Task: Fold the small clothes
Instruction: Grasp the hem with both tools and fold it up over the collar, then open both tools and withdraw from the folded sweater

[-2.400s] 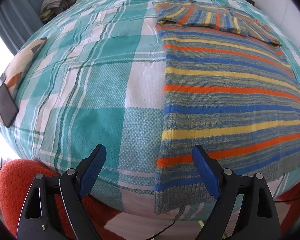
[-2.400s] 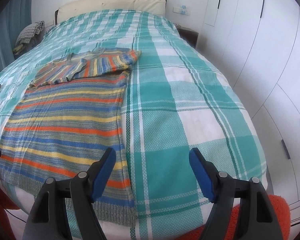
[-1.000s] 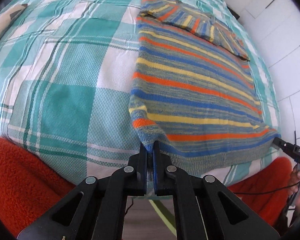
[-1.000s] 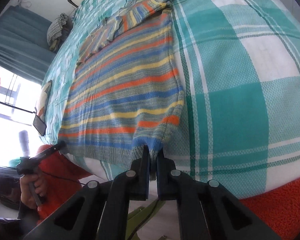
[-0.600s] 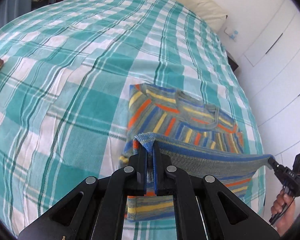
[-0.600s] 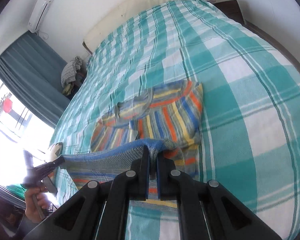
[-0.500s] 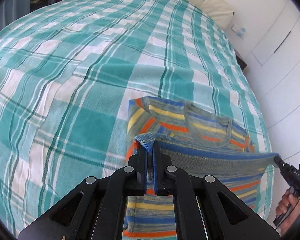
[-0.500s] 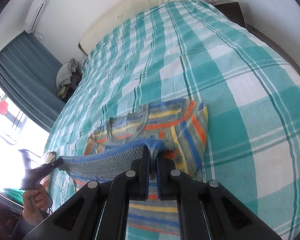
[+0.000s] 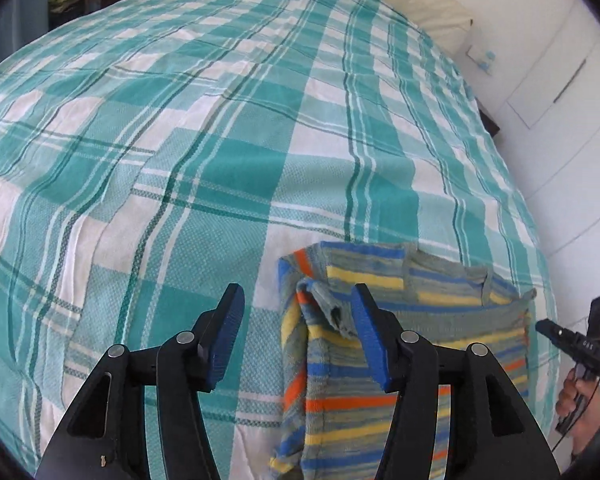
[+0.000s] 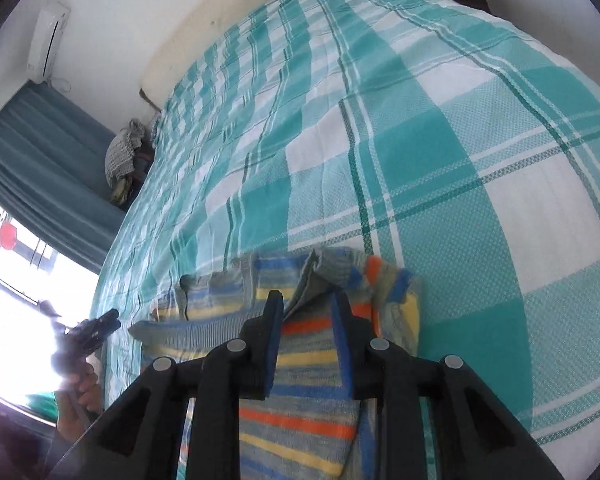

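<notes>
A striped knit sweater (image 9: 420,340) in blue, yellow, orange and grey lies folded in half on the teal plaid bedspread (image 9: 220,140). My left gripper (image 9: 296,312) is open just above the sweater's left folded corner, which rests against its right finger. The sweater also shows in the right wrist view (image 10: 300,400). My right gripper (image 10: 306,312) is open over the sweater's right corner, with the hem loose between the fingers.
The bed's cream headboard (image 9: 420,8) and white wardrobe doors (image 9: 560,100) are at the far end. A pile of cloth (image 10: 124,152) sits by the blue curtain (image 10: 40,160). The other gripper and the hand holding it show at each view's edge (image 9: 580,344).
Both grippers carried the sweater's bottom hem up over its top, folding it in half, then opened and let go. The hem corners now lie on the sweater's upper part.
</notes>
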Demonstrator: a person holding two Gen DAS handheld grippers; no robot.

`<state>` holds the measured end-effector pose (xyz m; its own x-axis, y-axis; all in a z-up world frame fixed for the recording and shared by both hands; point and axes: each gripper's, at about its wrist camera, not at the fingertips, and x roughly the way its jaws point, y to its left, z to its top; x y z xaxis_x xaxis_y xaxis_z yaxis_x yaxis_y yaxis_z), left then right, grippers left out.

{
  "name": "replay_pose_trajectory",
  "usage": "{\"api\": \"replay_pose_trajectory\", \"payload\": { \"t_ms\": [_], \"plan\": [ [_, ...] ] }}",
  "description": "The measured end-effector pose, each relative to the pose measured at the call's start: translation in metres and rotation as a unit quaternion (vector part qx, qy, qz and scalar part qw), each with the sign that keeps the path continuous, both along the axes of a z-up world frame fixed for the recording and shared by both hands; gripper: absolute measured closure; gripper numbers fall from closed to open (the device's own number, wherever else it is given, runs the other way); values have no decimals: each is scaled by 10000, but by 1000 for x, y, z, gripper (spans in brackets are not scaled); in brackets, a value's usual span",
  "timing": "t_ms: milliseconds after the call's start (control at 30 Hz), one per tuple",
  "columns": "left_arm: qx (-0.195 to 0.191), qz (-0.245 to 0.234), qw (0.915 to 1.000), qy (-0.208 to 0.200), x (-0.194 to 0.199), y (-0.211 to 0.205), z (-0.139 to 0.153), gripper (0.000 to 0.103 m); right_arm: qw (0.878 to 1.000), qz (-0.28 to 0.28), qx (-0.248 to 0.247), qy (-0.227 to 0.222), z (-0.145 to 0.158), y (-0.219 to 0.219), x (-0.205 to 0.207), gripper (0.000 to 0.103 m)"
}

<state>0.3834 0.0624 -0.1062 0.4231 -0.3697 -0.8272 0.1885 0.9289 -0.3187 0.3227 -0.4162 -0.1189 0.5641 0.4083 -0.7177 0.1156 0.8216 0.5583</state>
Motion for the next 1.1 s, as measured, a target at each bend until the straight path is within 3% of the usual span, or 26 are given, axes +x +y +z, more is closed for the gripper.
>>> {"api": "replay_pose_trajectory", "payload": {
  "t_ms": [100, 167, 200, 267, 333, 400, 467, 567, 633, 667, 700, 733, 767, 800, 833, 867, 933, 967, 1000, 1033, 1100],
  "plan": [
    [-207, -1280, 9881, 830, -11, -42, -25, 37, 9906, 1121, -123, 775, -13, 37, 0, 76],
    [-41, -1425, 9842, 1055, 1, -72, -44, 37, 9833, 1384, -162, 1171, -34, 56, 22, 76],
    [185, -1235, 9871, 998, 15, -85, -50, 37, 9836, 1336, -267, 1182, -39, 63, 36, 76],
    [417, -697, 9944, 680, 42, -95, -46, 39, 9916, 945, -455, 756, -40, 70, 67, 76],
    [284, -87, 9990, 335, 58, -89, -29, 39, 9956, 365, -842, 189, -26, 71, 79, 76],
    [-28, 280, 9996, 90, 55, -76, -8, 34, 9962, -91, -818, -295, -7, 67, 74, 76],
    [-159, 52, 9997, -189, 33, -70, 7, 29, 9971, -47, -613, -452, 9, 68, 58, 75],
    [210, -713, 9956, -578, -33, -72, 5, 27, 9917, 606, -1046, -438, 21, 87, 18, 73],
    [578, -1111, 9904, -583, -80, -70, -21, 28, 9840, 1121, -1321, -411, 15, 104, -23, 57],
    [955, -1203, 9871, -455, -98, -68, -42, 40, 9803, 1290, -1458, -343, 6, 108, -43, 53],
    [1353, -1228, 9829, -241, -112, -63, -63, 63, 9755, 1418, -1673, -178, -9, 110, -64, 52],
    [1506, -1174, 9815, -133, -125, -51, -77, 67, 9705, 1450, -1923, 136, -28, 109, -84, 53],
    [1411, -1004, 9844, -310, -139, -35, -75, 67, 9657, 1414, -2096, 592, -53, 99, -103, 57],
    [1487, -805, 9851, -319, -149, -26, -69, 66, 9696, 1316, -1964, 638, -64, 90, -124, 64],
    [1526, -587, 9863, -216, -156, -17, -61, 66, 9750, 1112, -1872, 433, -61, 81, -145, 64],
    [1411, -400, 9890, -206, -166, -11, -51, 60, 9733, 856, -2060, 541, -56, 76, -161, 62],
    [1103, -261, 9926, -440, -193, -9, -32, 33, 9774, 491, -2002, 460, -43, 72, -189, 58],
    [1078, -231, 9919, -629, -208, -14, -24, 13, 9819, 340, -1848, 219, -34, 70, -204, 53],
    [1079, -216, 9905, -828, -222, -22, -18, 6, 9823, 186, -1861, 79, -29, 71, -217, 37],
    [1085, -274, 9886, -1009, -235, -33, -16, 5, 9802, 26, -1982, 4, -27, 74, -227, 24],
    [1247, -437, 9856, -1056, -250, -58, -24, 4, 9730, -186, -2298, -31, -32, 82, -243, 24]
  ]
}}
